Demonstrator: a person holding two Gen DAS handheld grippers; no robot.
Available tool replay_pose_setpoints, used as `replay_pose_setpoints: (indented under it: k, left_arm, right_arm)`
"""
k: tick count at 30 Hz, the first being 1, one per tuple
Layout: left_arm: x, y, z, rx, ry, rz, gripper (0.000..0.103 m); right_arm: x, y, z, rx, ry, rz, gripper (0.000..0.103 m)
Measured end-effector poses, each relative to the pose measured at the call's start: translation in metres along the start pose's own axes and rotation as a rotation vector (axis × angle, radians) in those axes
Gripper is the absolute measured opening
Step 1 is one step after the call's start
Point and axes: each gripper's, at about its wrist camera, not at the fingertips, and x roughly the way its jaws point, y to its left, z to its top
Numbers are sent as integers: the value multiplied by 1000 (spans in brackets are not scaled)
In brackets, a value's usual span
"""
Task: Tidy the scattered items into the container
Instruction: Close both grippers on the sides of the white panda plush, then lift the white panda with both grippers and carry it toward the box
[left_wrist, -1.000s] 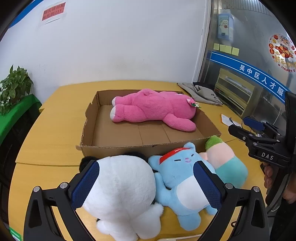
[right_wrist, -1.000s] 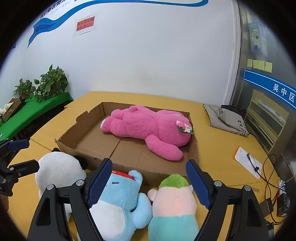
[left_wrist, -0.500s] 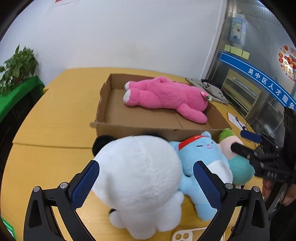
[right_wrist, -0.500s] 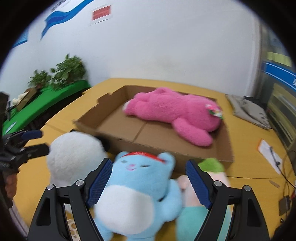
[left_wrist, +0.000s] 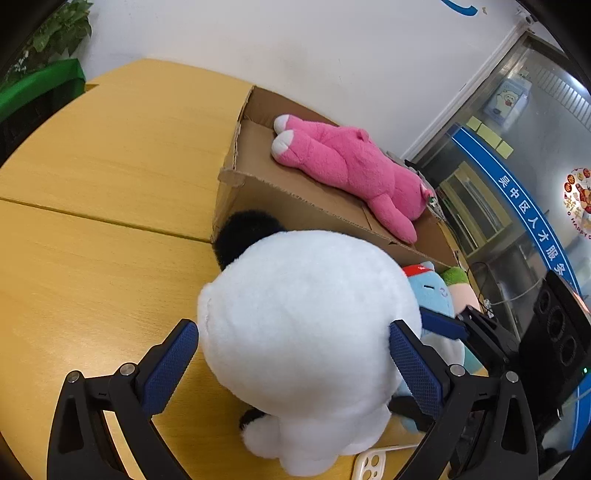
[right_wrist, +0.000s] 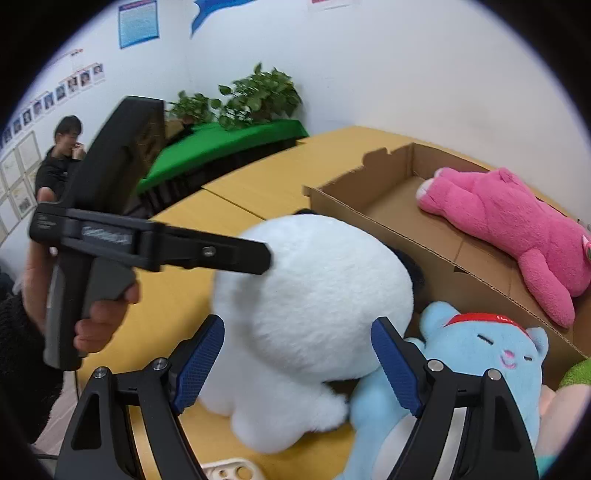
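A big white plush (left_wrist: 303, 325) with a black ear lies on the yellow table against the front wall of the cardboard box (left_wrist: 236, 177). My left gripper (left_wrist: 291, 328) is open and straddles the plush, one pad at each flank. My right gripper (right_wrist: 297, 325) is open too, its jaws around the lower part of the white plush (right_wrist: 314, 288). A blue cat plush (right_wrist: 480, 350) lies just right of it, and a green-topped plush (left_wrist: 458, 280) beyond that. In the box (right_wrist: 369, 221) lies a pink plush (right_wrist: 517, 221). The left gripper (right_wrist: 258, 258) reaches the white plush from the left.
A white phone case (left_wrist: 373, 463) lies on the table (left_wrist: 110, 166) under the white plush. A black speaker (left_wrist: 554, 332) stands at the right. Plants on a green stand (right_wrist: 229, 144) sit behind the table, and a person (right_wrist: 62, 155) sits in the far left background.
Both grippers have come down and closer. The white plush now fills the gap of the left gripper. The right gripper has swung left from the blue cat onto the white plush.
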Motion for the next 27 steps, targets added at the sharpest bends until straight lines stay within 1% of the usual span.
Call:
replay_pose_setpoints:
  k: [2, 3, 5, 7, 9, 11, 13, 14, 16, 18, 20, 21, 23, 24, 27]
  left_arm:
    - [3, 4, -1, -15, 7, -37, 99]
    - [4, 5, -1, -19, 10, -48, 95]
    - [6, 5, 0, -16, 12, -53, 91]
    - [5, 5, 1, -9, 19, -63, 85]
    - [2, 6, 1, -3, 26, -78, 80]
    - [0, 5, 1, 4, 26, -86, 77]
    - [-2, 1, 0, 24, 19, -77, 73]
    - [-5, -3, 0, 37, 13, -66, 72]
    - [-12, -13, 1, 58, -1, -45, 70]
    - [-30, -30, 5, 96, -48, -33, 70]
    - [-45, -46, 18, 140, -95, -35, 70]
    - [-55, -57, 29, 170, -123, -41, 70]
    - [-62, -73, 54, 224, -152, -52, 70]
    - [-61, -83, 72, 266, -160, -58, 70]
    - [-45, -100, 119, 326, -155, -67, 70]
  right_arm:
    - [11, -4, 3, 21, 11, -21, 83]
    - [17, -5, 5, 37, 6, -9, 84]
    - [23, -6, 5, 43, 0, -5, 86]
    - [32, -2, 6, 35, 4, -9, 85]
    - [35, -2, 6, 46, -3, -7, 79]
    - [35, -2, 3, 51, -16, -13, 70]
    - [30, 0, 1, 67, -34, -16, 63]
    - [27, 1, -1, 76, -44, -16, 58]
    - [21, 5, -1, 76, -59, -26, 51]
    - [10, 7, 1, 94, -83, -22, 49]
    - [-6, 5, 10, 119, -135, -7, 49]
    - [-16, 3, 17, 127, -170, -3, 49]
    - [-37, -6, 35, 133, -246, -10, 49]
    - [-44, -10, 43, 130, -271, -21, 49]
    - [-56, -35, 75, 129, -332, -91, 50]
